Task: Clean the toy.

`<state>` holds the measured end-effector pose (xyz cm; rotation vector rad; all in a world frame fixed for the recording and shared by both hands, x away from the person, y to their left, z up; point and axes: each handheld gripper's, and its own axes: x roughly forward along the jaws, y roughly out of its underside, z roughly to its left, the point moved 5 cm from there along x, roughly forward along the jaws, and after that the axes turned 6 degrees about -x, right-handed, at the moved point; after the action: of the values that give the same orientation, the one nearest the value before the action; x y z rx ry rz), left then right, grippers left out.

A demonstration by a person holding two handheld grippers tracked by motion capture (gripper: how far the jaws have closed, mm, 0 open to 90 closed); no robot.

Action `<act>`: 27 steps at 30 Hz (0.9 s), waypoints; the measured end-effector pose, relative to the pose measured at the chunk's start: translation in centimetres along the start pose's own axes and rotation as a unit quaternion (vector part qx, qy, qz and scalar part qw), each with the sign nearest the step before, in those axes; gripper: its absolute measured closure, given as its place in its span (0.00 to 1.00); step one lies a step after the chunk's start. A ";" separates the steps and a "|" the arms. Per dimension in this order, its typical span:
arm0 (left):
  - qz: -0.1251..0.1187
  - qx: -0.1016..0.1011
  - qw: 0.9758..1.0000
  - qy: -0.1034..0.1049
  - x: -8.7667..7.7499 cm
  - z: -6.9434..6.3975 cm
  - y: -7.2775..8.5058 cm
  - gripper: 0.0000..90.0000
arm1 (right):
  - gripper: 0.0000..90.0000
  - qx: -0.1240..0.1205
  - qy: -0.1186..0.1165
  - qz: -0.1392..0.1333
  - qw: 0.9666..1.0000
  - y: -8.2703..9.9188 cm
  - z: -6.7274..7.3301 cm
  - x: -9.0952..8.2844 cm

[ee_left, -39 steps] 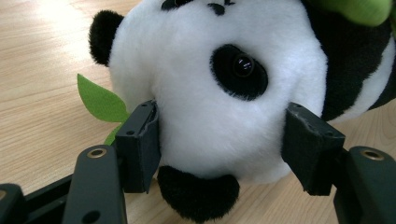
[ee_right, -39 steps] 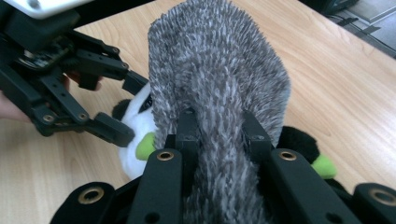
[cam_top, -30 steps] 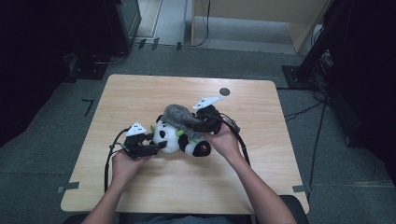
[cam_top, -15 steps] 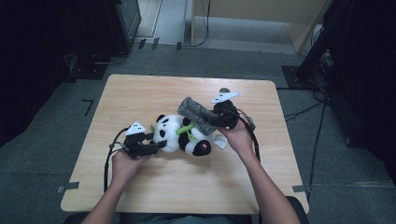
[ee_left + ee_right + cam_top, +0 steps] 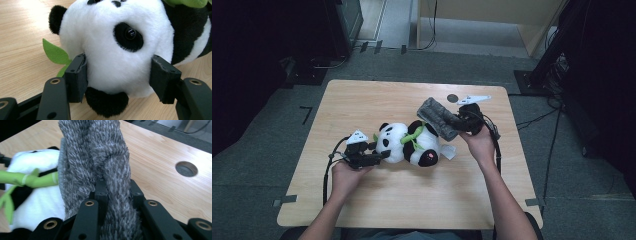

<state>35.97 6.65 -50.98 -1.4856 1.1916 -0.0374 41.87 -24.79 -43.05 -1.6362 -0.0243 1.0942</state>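
High view: right gripper (image 5: 460, 121) pinches grey cloth (image 5: 438, 117)

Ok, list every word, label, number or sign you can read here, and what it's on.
No readable text anywhere.
Tag on the panda: a white tag sticks out by its foot; any print is too small to read.
Grey cloth: no label seen.
Left gripper and right gripper: no markings on the jaws.
Table: bare wood, a round hole, no writing.

You had a black and white panda plush (image 5: 408, 143) with green leaf (image 5: 53, 52), a grey fuzzy cloth (image 5: 438, 117), black grippers, a light wooden table (image 5: 377, 200).
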 end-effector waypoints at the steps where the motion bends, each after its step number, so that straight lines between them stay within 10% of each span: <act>1: 0.000 0.000 1.000 0.000 0.0 0.0 0.0 0.42 | 0.84 0.005 0.001 0.001 1.000 0.2 -0.2 0.0; 14: 0.004 0.002 1.000 0.004 0.0 0.2 -0.1 0.41 | 0.85 0.037 0.025 -0.008 0.999 1.4 -2.4 -1.8; 27: 0.004 0.002 1.000 0.004 0.0 0.2 -0.1 0.41 | 0.84 -0.022 -0.047 -0.075 0.996 -1.9 3.2 -4.6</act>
<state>36.14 6.75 -50.95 -1.4780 1.2044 -0.0401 38.11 -24.04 -38.56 -1.5946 -0.2306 1.0611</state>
